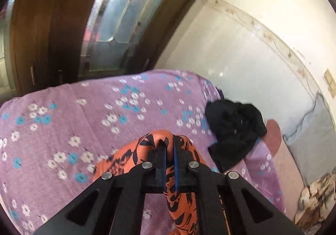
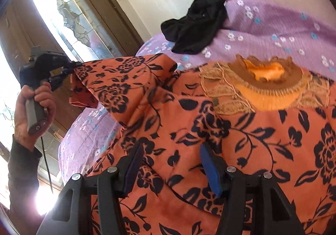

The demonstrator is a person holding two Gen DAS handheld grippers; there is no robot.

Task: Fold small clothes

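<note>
An orange garment with black flowers [image 2: 210,130] lies spread on a purple floral bed sheet [image 2: 273,24]; its embroidered neckline [image 2: 268,79] faces up at the far side. My left gripper [image 1: 170,144] is shut on a fold of this orange cloth [image 1: 134,157]. Seen from the right wrist, the left gripper [image 2: 72,67] holds one corner lifted off the bed at the left, with a hand around its handle. My right gripper [image 2: 172,163] hovers low over the garment's near part, jaws apart, pads not pressing the cloth.
A crumpled black garment [image 1: 233,127] lies near the bed's far edge, and shows as the black garment [image 2: 195,24] beyond the orange one. A wooden door with glass panels [image 1: 109,24] and a white wall [image 1: 241,45] stand behind the bed. A grey pillow [image 1: 310,130] lies at the right.
</note>
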